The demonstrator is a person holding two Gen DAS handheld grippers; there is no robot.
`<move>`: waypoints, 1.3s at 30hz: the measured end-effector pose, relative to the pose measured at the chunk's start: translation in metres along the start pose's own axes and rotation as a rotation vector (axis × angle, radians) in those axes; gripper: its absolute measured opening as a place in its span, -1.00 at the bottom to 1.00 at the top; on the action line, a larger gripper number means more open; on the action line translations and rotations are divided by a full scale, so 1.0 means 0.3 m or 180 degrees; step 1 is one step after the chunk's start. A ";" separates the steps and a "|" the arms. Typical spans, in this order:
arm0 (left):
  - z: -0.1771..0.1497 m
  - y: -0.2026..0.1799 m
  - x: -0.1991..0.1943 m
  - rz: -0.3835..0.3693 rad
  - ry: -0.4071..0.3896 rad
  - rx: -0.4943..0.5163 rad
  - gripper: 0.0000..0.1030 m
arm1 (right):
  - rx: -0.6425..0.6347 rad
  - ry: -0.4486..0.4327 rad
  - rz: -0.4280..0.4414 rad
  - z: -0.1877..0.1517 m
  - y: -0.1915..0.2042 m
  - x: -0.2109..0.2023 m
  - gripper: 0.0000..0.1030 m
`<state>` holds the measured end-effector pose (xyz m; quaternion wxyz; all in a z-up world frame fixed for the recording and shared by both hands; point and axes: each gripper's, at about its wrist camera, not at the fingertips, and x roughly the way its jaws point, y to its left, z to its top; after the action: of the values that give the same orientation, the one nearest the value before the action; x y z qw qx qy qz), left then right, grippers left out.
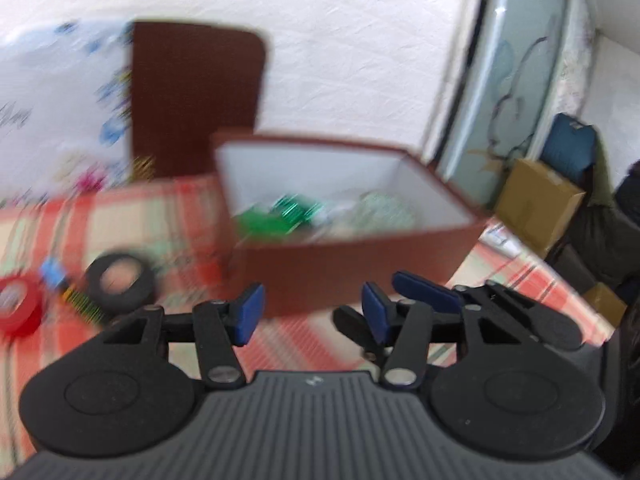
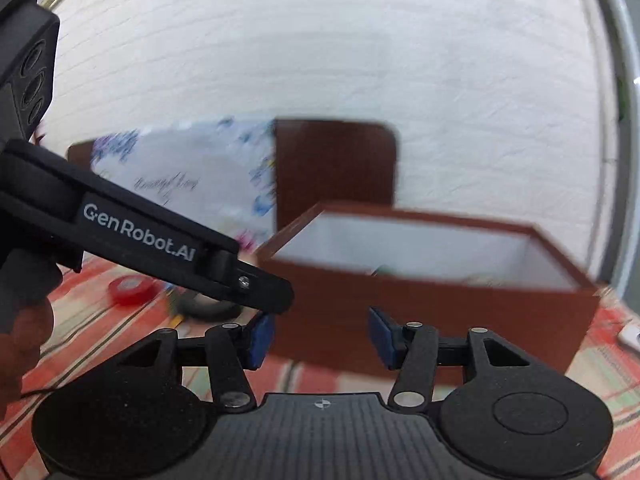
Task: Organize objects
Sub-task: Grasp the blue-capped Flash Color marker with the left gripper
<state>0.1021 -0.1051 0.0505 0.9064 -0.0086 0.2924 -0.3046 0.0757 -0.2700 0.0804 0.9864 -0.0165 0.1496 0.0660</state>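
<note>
Ahead of both open grippers, brown box (image 1: 360, 264)

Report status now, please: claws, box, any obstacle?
Left claw and right claw open, empty. Brown box open, items inside. Tape rolls outside. Nothing blocking.

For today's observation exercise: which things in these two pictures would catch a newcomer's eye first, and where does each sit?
The open brown box stands out, sitting on the red checked cloth with green items inside. Left of it lie a black tape roll and a red tape roll. The left gripper and right gripper stand open and empty before the box.
</note>
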 end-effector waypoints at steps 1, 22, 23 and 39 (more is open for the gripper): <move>-0.034 0.041 -0.006 0.0102 0.0082 -0.0078 0.09 | 0.0008 0.0154 0.0124 -0.012 0.018 0.021 0.00; -0.242 0.585 -0.167 0.1083 0.0146 -0.1338 -0.06 | -0.0608 0.0957 0.0832 0.049 0.395 0.444 -0.51; -0.241 0.589 -0.166 0.1075 0.0149 -0.1350 -0.06 | -0.0575 0.0995 0.0882 0.054 0.401 0.442 -0.70; -0.175 0.368 -0.046 0.0233 0.0683 -0.1433 -0.53 | 0.0573 0.1247 0.1457 -0.053 0.240 0.040 -0.66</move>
<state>0.1254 0.0012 -0.0072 0.8559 -0.1673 0.4476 -0.1979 0.0727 -0.1981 0.0608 0.8958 0.0926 0.3419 0.2684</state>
